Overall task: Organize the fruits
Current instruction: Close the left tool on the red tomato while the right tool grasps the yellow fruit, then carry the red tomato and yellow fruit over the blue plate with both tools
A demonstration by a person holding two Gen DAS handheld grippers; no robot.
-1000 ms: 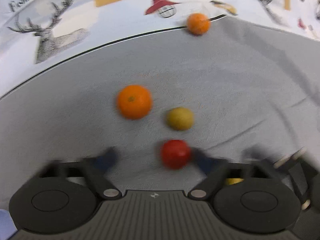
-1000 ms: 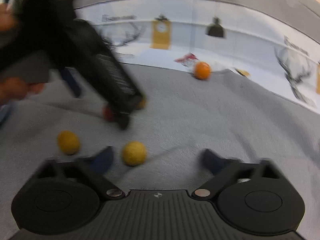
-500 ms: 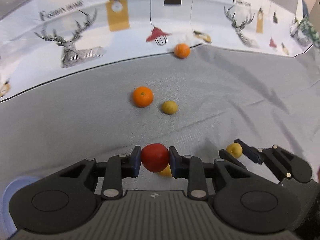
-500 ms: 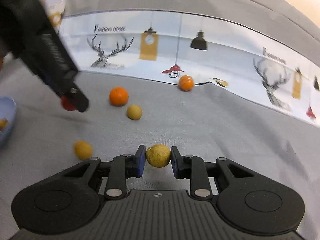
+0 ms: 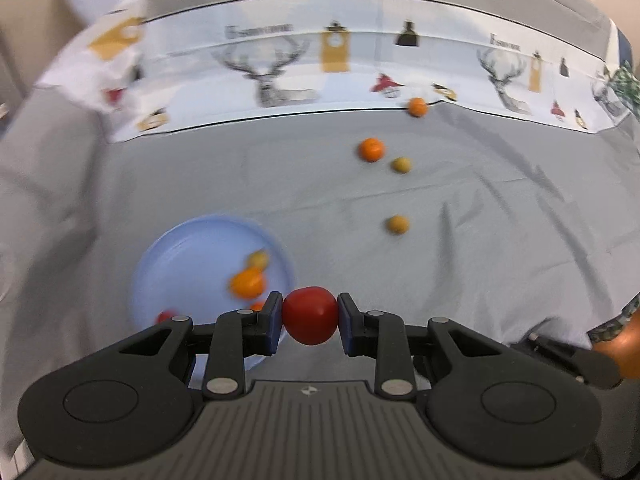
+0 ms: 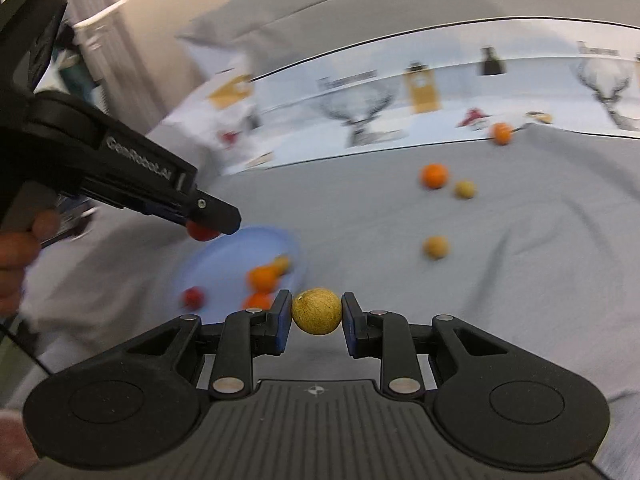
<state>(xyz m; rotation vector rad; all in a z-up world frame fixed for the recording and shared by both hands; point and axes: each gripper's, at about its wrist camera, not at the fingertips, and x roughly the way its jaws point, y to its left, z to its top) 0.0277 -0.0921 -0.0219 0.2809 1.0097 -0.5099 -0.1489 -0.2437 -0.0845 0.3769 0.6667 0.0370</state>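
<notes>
My left gripper [image 5: 310, 316] is shut on a red fruit [image 5: 310, 314] and holds it above the right edge of a light blue plate [image 5: 180, 256]. The plate holds oranges [image 5: 247, 283], a yellow fruit [image 5: 258, 259] and a red fruit [image 5: 166, 316]. My right gripper [image 6: 316, 312] is shut on a yellow fruit [image 6: 316, 311], held in the air just right of the plate [image 6: 224, 256]. The left gripper shows in the right wrist view [image 6: 208, 224], over the plate's far rim.
On the grey cloth lie an orange [image 5: 371, 149], two yellow fruits [image 5: 401, 165] [image 5: 397, 224], and a small orange [image 5: 417, 107] at the edge of the printed deer cloth [image 5: 280, 72]. A pillow [image 6: 320, 20] lies behind.
Both grippers closed on their fruits, lifted them and carried them left toward the blue plate, which has come into view.
</notes>
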